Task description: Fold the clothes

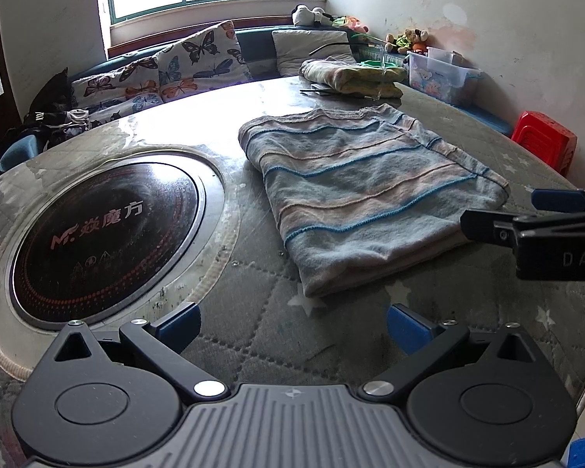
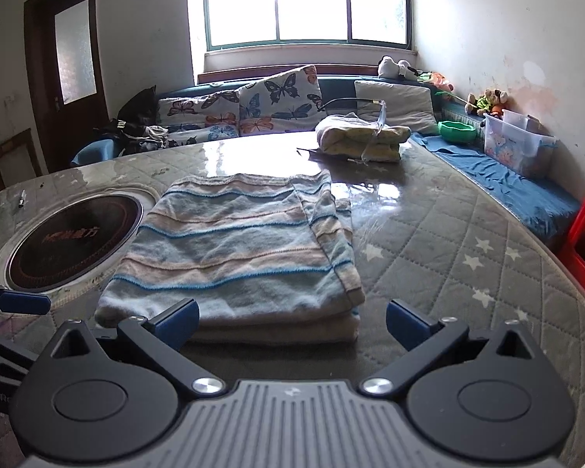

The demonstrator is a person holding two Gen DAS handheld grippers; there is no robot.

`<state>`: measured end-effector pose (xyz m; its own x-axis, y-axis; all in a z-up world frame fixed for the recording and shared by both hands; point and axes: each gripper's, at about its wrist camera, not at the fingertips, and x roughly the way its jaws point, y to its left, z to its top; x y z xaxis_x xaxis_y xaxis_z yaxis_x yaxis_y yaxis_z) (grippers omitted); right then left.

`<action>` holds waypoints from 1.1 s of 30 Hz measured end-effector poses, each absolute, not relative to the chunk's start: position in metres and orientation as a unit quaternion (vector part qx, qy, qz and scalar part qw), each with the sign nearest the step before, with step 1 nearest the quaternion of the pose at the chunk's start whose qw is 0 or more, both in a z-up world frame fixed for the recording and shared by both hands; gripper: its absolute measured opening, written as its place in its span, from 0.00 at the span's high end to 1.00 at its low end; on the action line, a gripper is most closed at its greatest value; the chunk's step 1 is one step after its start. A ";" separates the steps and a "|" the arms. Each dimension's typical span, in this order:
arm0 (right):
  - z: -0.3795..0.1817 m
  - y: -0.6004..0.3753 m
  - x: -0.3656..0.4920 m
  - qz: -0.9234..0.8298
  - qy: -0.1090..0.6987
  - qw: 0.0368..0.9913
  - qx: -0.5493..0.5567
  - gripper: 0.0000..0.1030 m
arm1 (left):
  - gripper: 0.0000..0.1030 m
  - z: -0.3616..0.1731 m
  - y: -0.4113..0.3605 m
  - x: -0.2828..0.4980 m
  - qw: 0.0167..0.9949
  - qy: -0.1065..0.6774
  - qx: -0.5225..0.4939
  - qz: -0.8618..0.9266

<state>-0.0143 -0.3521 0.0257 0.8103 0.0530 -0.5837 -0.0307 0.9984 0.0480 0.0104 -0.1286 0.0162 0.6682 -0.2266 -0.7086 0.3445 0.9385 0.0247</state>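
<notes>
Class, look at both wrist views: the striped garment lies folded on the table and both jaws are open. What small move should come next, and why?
Probably draw the right gripper back and clear of the striped garment. It already lies flat as a neat folded rectangle, no cloth sits between either gripper's jaws, and the left gripper hovers over bare table, so nothing needs gripping.

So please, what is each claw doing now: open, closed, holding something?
Left claw: open, holding nothing.
Right claw: open, holding nothing, before the folded towel.
</notes>
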 end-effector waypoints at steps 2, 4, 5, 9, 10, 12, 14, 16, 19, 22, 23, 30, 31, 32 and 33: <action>0.024 -0.351 -0.017 0.019 0.310 0.950 0.020 0.00 | 0.00 0.016 -0.128 0.009 0.910 0.376 0.078 -0.156; 0.021 -0.349 -0.019 0.017 0.312 0.950 0.019 0.00 | 0.00 0.015 -0.127 0.008 0.910 0.377 0.078 -0.155; 0.021 -0.348 -0.020 0.016 0.313 0.949 0.016 0.00 | 0.00 0.014 -0.127 0.007 0.910 0.378 0.078 -0.154; 0.017 -0.344 -0.023 0.014 0.317 0.948 0.010 0.00 | 0.00 0.013 -0.125 0.005 0.909 0.380 0.077 -0.152; 0.017 -0.344 -0.023 0.014 0.318 0.948 0.010 0.00 | 0.00 0.013 -0.125 0.005 0.909 0.380 0.077 -0.151; 0.016 -0.342 -0.025 0.014 0.319 0.947 0.013 0.00 | 0.00 0.012 -0.125 0.004 0.909 0.381 0.076 -0.151; 0.015 -0.342 -0.025 0.013 0.321 0.947 0.014 0.00 | 0.00 0.012 -0.125 0.003 0.909 0.381 0.076 -0.151; 0.014 -0.341 -0.027 0.012 0.323 0.946 0.014 0.00 | 0.00 0.012 -0.125 0.002 0.909 0.380 0.076 -0.152; 0.014 -0.341 -0.028 0.011 0.324 0.946 0.013 0.00 | 0.00 0.013 -0.126 0.001 0.909 0.380 0.076 -0.152; 0.014 -0.343 -0.030 0.009 0.324 0.946 0.017 0.00 | 0.00 0.013 -0.127 0.000 0.910 0.379 0.077 -0.151; 0.014 -0.343 -0.031 0.009 0.324 0.946 0.018 0.00 | 0.00 0.014 -0.127 0.000 0.910 0.379 0.076 -0.151; 0.014 -0.342 -0.034 0.012 0.325 0.946 0.019 0.00 | 0.00 0.015 -0.129 -0.004 0.911 0.377 0.076 -0.152; 0.014 -0.342 -0.035 0.012 0.325 0.946 0.020 0.00 | 0.00 0.016 -0.129 -0.004 0.911 0.377 0.076 -0.152; 0.013 -0.341 -0.035 0.011 0.324 0.946 0.020 0.00 | 0.00 0.016 -0.129 -0.005 0.911 0.376 0.076 -0.151; 0.014 -0.341 -0.036 0.011 0.324 0.946 0.021 0.00 | 0.00 0.017 -0.130 -0.006 0.911 0.376 0.076 -0.150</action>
